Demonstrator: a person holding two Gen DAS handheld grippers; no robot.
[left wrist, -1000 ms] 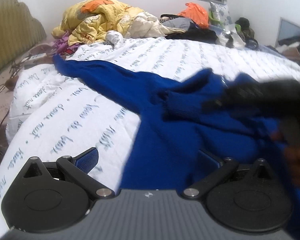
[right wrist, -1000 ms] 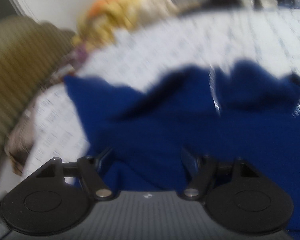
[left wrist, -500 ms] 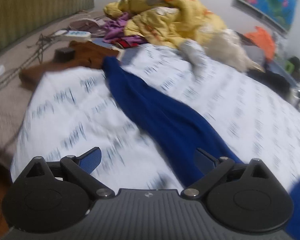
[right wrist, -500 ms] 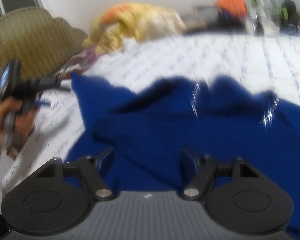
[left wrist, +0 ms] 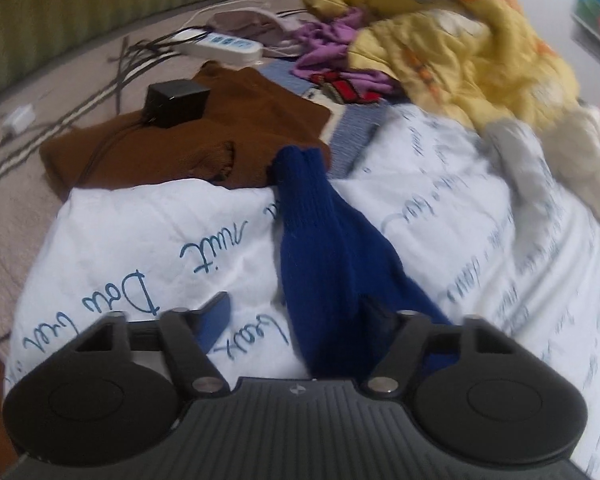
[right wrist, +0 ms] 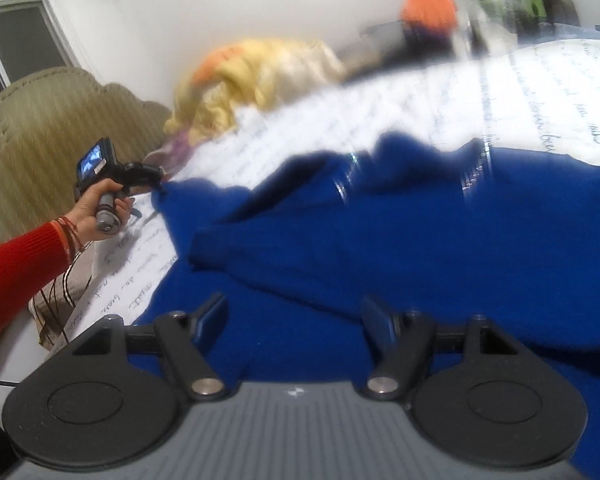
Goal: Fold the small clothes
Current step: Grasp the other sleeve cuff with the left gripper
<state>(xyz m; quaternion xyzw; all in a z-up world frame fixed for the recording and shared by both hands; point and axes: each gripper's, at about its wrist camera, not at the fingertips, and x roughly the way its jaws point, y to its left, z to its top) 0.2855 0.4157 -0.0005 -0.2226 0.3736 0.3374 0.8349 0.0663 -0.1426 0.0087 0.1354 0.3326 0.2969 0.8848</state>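
Note:
A blue knit sweater (right wrist: 400, 240) lies rumpled on a white bedspread with blue script (left wrist: 140, 248). Its long sleeve (left wrist: 324, 248) stretches away in the left wrist view, cuff end (left wrist: 300, 164) at the bedspread's edge. My left gripper (left wrist: 296, 320) is open, low over the sleeve, which runs between the jaws toward the right finger. In the right wrist view the left gripper (right wrist: 140, 176) shows at the sleeve's far tip. My right gripper (right wrist: 296, 320) is open just above the sweater's body.
A brown sweater (left wrist: 204, 136) with a black adapter (left wrist: 176, 102) lies beyond the cuff. A power strip (left wrist: 224, 46) and cords lie farther back. A yellow quilt pile (left wrist: 460, 48) and purple cloth (left wrist: 332, 48) sit at the back right. An olive headboard (right wrist: 40, 140) stands left.
My left gripper has travelled left along the sleeve toward its cuff and come lower and closer. The right gripper stayed over the sweater's body. Both stayed open.

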